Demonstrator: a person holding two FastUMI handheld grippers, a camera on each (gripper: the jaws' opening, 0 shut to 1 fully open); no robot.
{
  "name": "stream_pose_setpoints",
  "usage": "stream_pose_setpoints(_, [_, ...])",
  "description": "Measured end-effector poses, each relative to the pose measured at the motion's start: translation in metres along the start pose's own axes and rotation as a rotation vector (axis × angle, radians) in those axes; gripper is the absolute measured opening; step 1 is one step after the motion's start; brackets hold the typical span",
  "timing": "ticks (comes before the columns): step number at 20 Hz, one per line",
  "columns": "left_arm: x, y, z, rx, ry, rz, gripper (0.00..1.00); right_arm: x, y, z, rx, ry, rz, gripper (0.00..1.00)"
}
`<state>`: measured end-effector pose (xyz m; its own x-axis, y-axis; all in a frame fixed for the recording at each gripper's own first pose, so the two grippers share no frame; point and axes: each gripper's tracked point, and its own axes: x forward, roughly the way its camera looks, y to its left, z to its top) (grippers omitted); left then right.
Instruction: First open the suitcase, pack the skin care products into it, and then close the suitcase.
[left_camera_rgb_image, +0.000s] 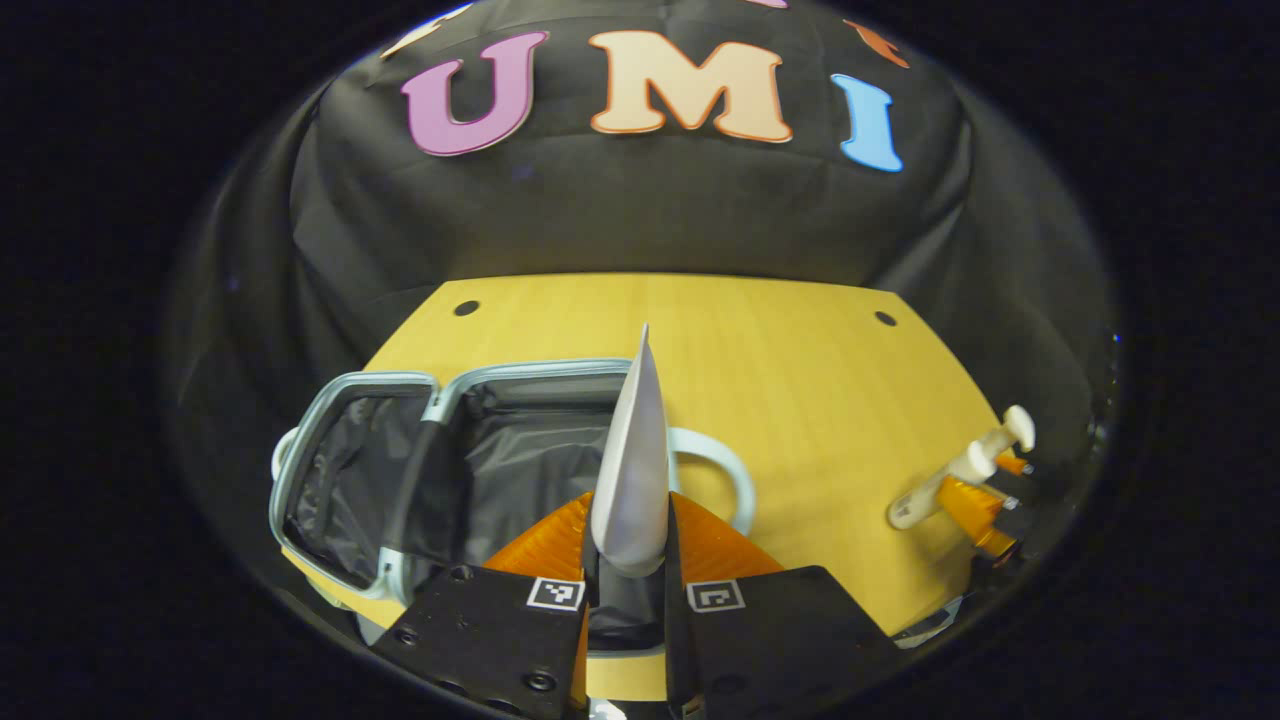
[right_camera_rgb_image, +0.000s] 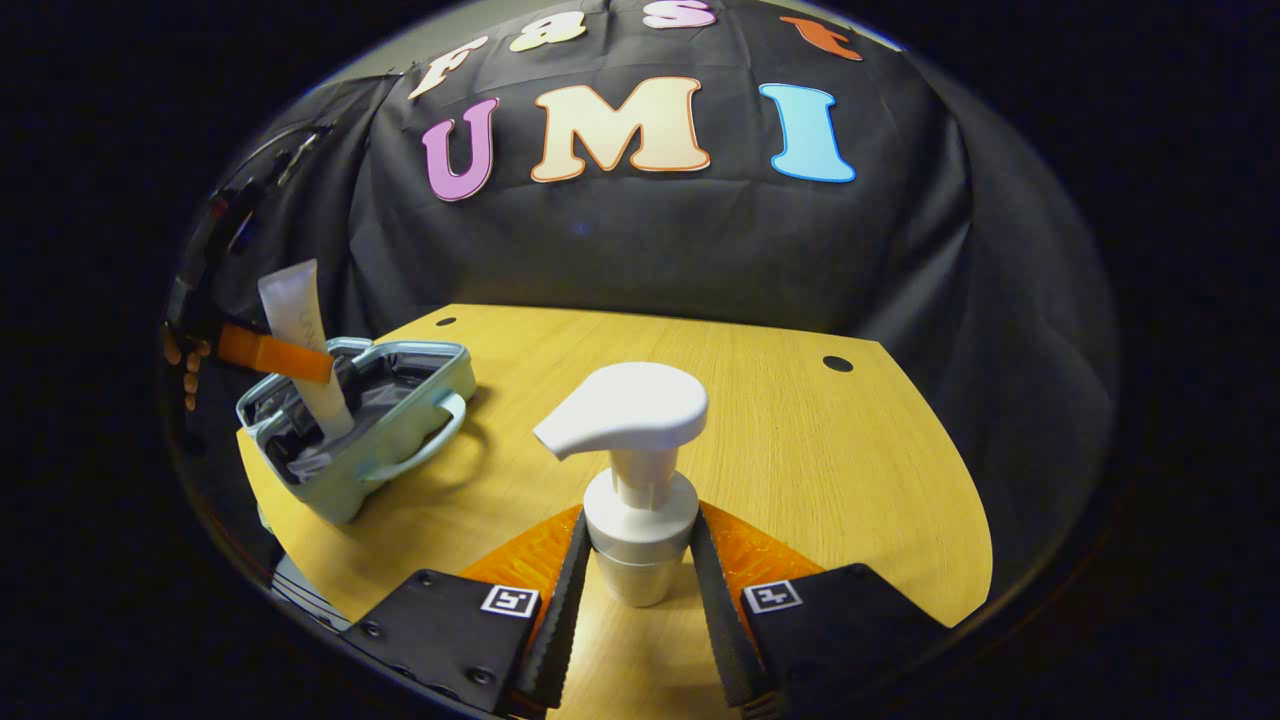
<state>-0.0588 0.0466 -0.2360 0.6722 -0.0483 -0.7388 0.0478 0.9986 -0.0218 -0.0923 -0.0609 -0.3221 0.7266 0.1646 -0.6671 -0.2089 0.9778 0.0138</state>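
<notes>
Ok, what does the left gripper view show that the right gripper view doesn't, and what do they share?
Left gripper view: the left gripper up close, shut on the tube, and the suitcase's dark lining from above.

Right gripper view: the right gripper up close, clamping the pump bottle, and a hand at the left edge.

Both: the open suitcase, the tube, the pump bottle, the wooden table.

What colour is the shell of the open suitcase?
The suitcase shell is pale blue-green, with a dark lining; the right gripper view shows it best.
</notes>
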Motion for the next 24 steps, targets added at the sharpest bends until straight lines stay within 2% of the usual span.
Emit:
stream_pose_setpoints(5, [0.015,0.063,-0.036,-0.001,0.166,0.081,0.23,-0.016,0.034,0.044,0.029,-0.043,0.039,0.58])
stream_pose_setpoints(8, [0.03,0.076,-0.058,-0.012,0.248,0.072,0.23,-0.029,0.058,0.074,0.025,-0.088,0.058,0.59])
stream_pose_setpoints(9, [0.034,0.079,-0.066,-0.011,0.278,0.068,0.26,-0.032,0.066,0.082,0.03,-0.099,0.064,0.58])
stream_pose_setpoints(10, [0.038,0.082,-0.073,-0.014,0.305,0.065,0.23,-0.034,0.075,0.087,0.038,-0.105,0.071,0.58])
stream_pose_setpoints(12, [0.048,0.084,-0.064,-0.008,0.282,0.044,0.23,-0.037,0.089,0.09,0.057,-0.097,0.089,0.59])
stream_pose_setpoints(13, [0.049,0.085,-0.065,-0.012,0.307,0.036,0.23,-0.037,0.097,0.091,0.063,-0.087,0.102,0.59])
stream_pose_setpoints(16, [0.069,0.088,-0.061,-0.007,0.287,0.006,0.29,-0.036,0.128,0.096,0.086,-0.061,0.158,0.59])
stream_pose_setpoints(19, [0.081,0.079,-0.08,-0.063,0.343,-0.077,0.31,-0.031,0.161,0.102,0.106,-0.04,0.205,0.6])
stream_pose_setpoints(21, [0.085,0.077,-0.079,-0.086,0.313,-0.116,0.34,-0.027,0.181,0.104,0.119,-0.022,0.228,0.59])
stream_pose_setpoints(24, [0.076,0.075,-0.053,-0.085,0.193,-0.158,0.73,-0.018,0.207,0.107,0.122,0.004,0.25,0.59])
